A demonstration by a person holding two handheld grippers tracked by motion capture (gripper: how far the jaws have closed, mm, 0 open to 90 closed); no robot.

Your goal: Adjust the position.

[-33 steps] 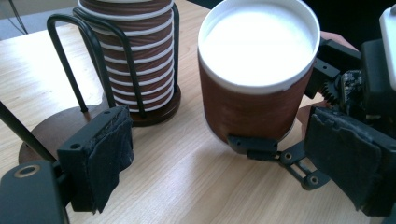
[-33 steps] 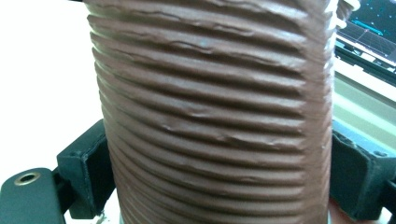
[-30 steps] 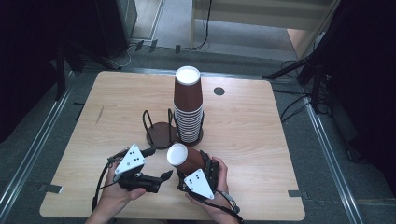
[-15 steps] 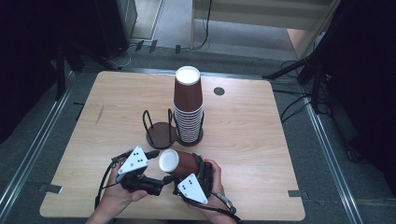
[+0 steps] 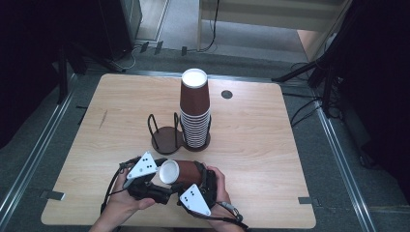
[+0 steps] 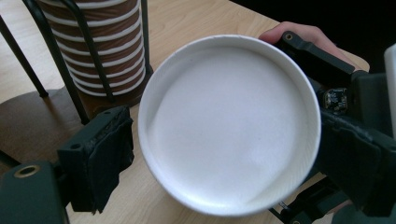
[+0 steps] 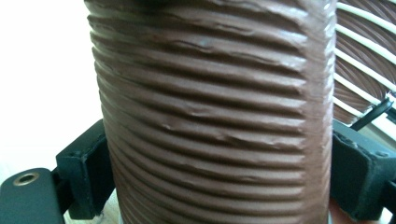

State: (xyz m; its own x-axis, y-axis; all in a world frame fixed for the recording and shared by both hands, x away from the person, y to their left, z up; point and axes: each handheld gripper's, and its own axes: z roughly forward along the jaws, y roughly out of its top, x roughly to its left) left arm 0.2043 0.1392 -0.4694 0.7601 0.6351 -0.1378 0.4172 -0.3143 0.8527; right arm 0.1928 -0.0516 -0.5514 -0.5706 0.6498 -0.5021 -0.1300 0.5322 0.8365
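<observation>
Tipped over since a second ago, the brown cup (image 5: 180, 172) is now held sideways low in the frame, clamped by the right gripper (image 5: 200, 186), its white mouth faced by the parted left gripper (image 5: 153, 180), so a handover looks likely.

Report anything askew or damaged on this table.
One brown cup lies on its side, clamped by the right gripper, mouth facing the left gripper. The cup stack stands upright in its wire holder. No damage or spills visible.
</observation>
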